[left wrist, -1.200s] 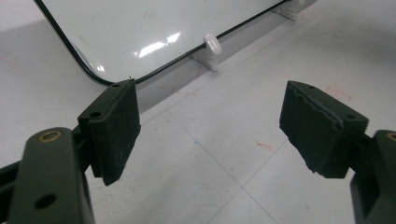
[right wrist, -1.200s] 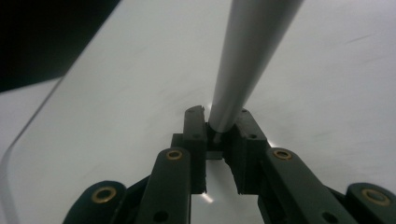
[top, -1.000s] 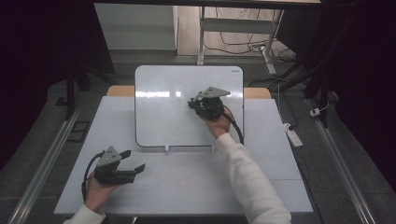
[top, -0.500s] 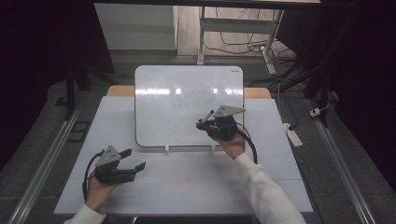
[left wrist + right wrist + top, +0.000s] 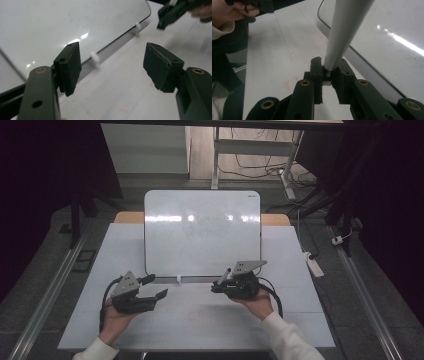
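A white whiteboard [image 5: 200, 235] lies on the far half of the table. My right gripper [image 5: 216, 287] hovers just in front of the board's near edge, shut on a grey marker [image 5: 223, 276] that sticks up and away from the jaws. In the right gripper view the marker [image 5: 344, 25] rises from between the closed pads of my right gripper [image 5: 329, 72], beside the whiteboard [image 5: 392, 30]. My left gripper [image 5: 157, 286] is held low at the near left, open. Its jaws have just been closing, and nothing lies between them in the left gripper view [image 5: 112, 65].
The pale table [image 5: 200, 330] spreads around the board. Small white clips [image 5: 178, 279] sit at the board's near edge. A power strip [image 5: 314, 265] lies on the floor at the right. Desk legs and cables stand behind the table.
My right gripper has come back off the whiteboard toward the near edge with the marker in it. The left gripper has shifted slightly up and toward the board.
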`<state>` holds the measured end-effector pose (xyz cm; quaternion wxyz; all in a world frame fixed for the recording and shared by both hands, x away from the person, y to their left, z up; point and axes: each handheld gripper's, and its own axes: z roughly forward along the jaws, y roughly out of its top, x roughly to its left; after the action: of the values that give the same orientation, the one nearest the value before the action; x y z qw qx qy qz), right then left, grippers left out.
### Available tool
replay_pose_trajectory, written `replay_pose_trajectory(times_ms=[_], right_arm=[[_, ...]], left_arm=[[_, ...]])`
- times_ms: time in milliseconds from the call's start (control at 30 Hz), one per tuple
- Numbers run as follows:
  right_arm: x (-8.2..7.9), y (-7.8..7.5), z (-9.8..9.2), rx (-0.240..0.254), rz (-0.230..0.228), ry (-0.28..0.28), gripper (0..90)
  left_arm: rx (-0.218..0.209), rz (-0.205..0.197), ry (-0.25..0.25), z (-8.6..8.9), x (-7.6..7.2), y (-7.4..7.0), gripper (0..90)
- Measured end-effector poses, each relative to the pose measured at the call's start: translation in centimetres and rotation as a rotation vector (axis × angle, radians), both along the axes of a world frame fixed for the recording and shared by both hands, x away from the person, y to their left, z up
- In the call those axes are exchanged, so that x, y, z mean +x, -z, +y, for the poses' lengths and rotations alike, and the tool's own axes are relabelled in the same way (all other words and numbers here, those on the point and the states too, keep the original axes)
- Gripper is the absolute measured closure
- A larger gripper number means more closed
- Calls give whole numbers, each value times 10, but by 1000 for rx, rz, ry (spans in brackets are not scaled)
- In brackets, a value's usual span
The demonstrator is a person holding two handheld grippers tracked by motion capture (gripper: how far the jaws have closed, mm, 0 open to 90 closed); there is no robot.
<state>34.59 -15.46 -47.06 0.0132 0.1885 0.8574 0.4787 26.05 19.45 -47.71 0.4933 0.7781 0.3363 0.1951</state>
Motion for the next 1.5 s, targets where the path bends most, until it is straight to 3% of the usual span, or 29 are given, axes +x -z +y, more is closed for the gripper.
replay_pose_trajectory(times_ms=[200,267,367,467,700,833,1033,1200,1400,1500], right_arm=[[-4,7,-3,0,34,-13,773],[-5,8,-3,3,41,-20,772],[-7,9,-1,-1,50,-38,772],[-9,10,1,-14,58,-61,772],[-7,11,3,-45,80,-103,772],[-5,12,4,-69,90,-127,772],[-6,13,6,-101,96,-168,772],[-6,14,6,-110,106,-179,771],[-6,15,5,-117,101,-157,759],[-11,13,2,-91,52,-86,627]], left_arm=[[53,-87,102,-38,7,-32,310],[28,-110,150,-52,9,-45,312],[-9,-111,208,-72,17,-57,316],[-5,-90,252,-90,26,-59,321],[-33,16,362,-118,48,-46,352],[-77,82,427,-125,59,-38,406],[-88,135,494,-131,68,-28,562],[-74,136,520,-133,67,-26,795],[-75,133,485,-132,67,-25,811],[-82,119,431,-128,67,-27,811]])
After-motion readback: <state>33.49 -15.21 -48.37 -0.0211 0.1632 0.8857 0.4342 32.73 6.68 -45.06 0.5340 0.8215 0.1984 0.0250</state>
